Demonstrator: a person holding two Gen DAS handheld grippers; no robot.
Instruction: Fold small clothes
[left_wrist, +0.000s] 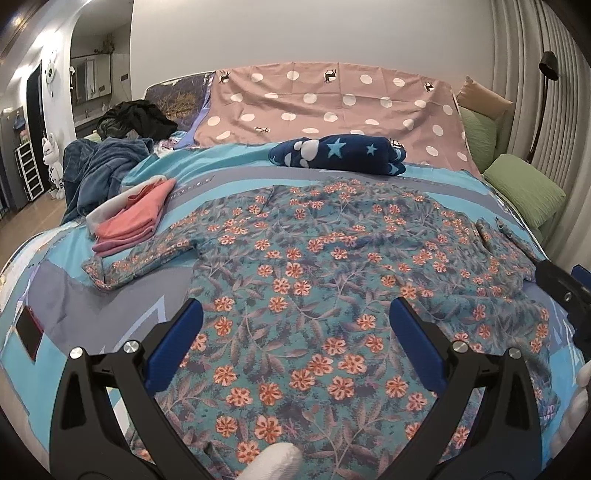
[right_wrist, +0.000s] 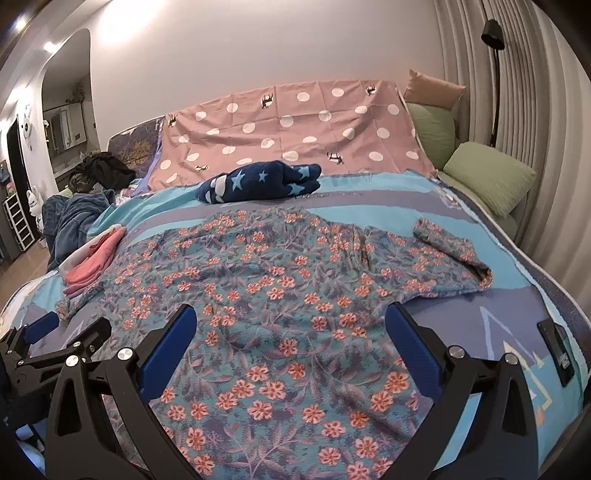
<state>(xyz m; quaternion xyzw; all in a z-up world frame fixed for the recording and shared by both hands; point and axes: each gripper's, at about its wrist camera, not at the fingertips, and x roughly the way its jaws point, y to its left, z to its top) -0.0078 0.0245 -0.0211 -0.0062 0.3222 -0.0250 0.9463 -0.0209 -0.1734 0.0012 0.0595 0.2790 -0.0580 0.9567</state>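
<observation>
Across the blue bedspread (left_wrist: 92, 317) lay a floral shirt (left_wrist: 314, 280); left gripper (left_wrist: 295, 314) and right gripper (right_wrist: 290, 321) hovered spread above it.

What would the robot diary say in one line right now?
left gripper: open, above shirt | right gripper: open, above shirt | teal flowered long-sleeved shirt: spread flat, unfolded | folded pink clothes: left of it

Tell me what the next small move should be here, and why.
Probably bring the left gripper to the left sleeve and close on its cuff to fold it inward. The floral shirt lies spread flat on the bed, both sleeves out, and both the left and right gripper hover with jaws open, holding nothing.
</observation>
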